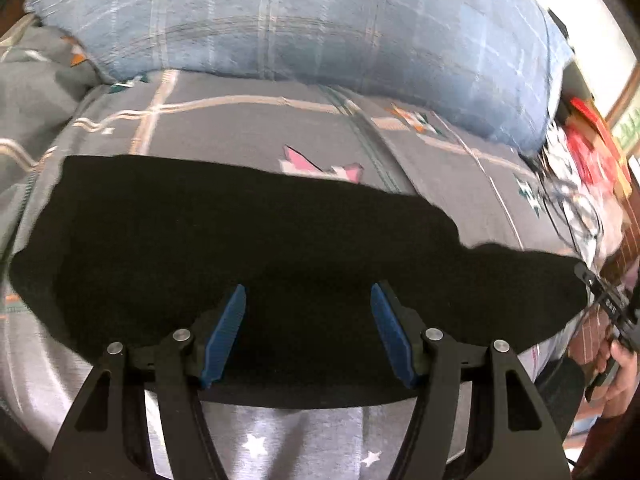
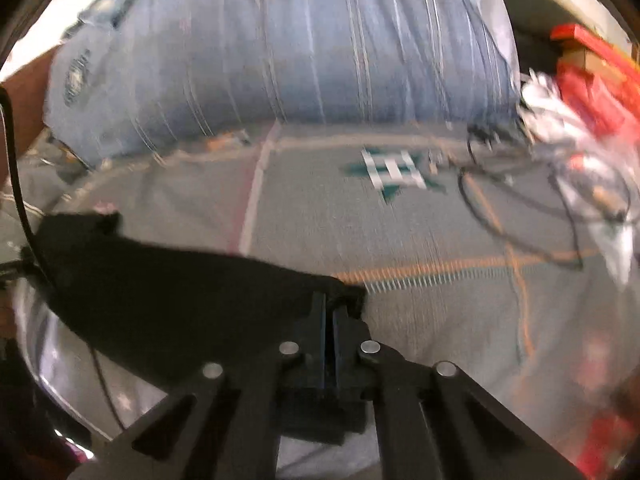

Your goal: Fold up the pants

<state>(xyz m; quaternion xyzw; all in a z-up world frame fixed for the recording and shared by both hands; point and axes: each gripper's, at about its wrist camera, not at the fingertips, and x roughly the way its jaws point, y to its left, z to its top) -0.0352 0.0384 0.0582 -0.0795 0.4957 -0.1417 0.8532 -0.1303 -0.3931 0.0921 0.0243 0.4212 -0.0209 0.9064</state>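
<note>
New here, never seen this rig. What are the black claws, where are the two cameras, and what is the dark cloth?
No robot arm here: a person holds a two-finger gripper in each hand, each with a fisheye camera looking forward along its fingers. The left wrist view shows the left gripper open, blue pads apart, over black pants spread on a grey patterned bedsheet. A blue plaid pillow lies behind. The right wrist view shows the right gripper shut on an edge of the pants. Tangled cables lie on the sheet to its right. That view is motion-blurred.
</note>
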